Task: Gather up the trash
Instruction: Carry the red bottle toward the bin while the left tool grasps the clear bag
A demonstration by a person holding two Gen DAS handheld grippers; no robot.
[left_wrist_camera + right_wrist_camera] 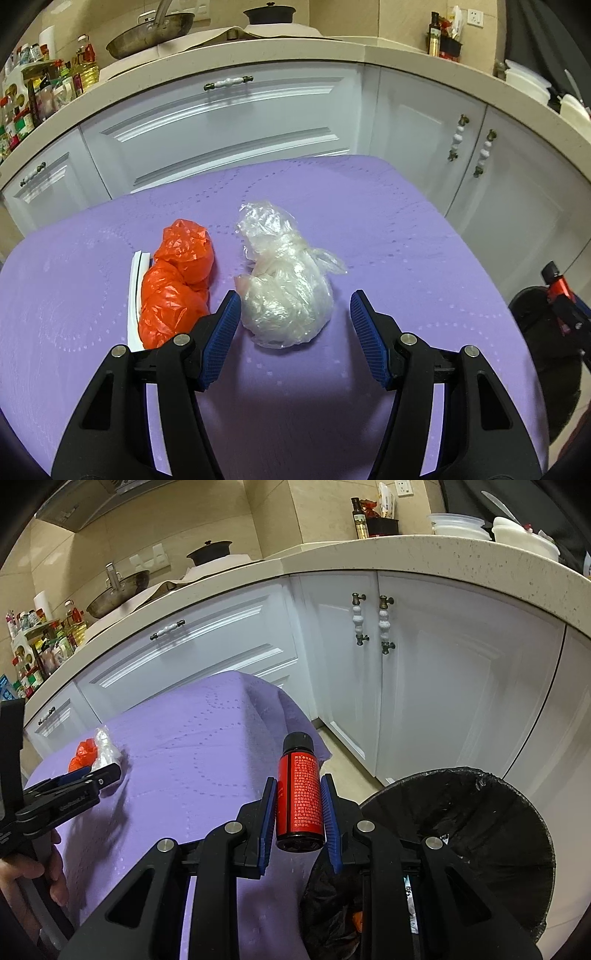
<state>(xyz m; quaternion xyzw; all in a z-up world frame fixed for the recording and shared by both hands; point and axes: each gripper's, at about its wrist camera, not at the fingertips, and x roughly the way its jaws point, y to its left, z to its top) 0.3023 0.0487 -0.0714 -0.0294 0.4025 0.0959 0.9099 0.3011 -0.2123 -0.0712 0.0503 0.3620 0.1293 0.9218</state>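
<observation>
Right gripper (299, 794) around red bottle (301, 797), white label print seemingly Chinese.

crinkled clear plastic bag (284, 291), embossed purple cloth (388, 236)

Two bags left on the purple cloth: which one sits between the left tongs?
The clear plastic bag, between the open left tongs. The orange bag lies outside them, against a white flat item.

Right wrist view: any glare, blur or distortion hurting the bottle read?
Right wrist view: red bottle sharp, label print visible, slight sheen only; counter bows from fisheye, corners vignetted. Left wrist view: clear plastic bag glints, gripper shadow falls on the purple cloth.
</observation>
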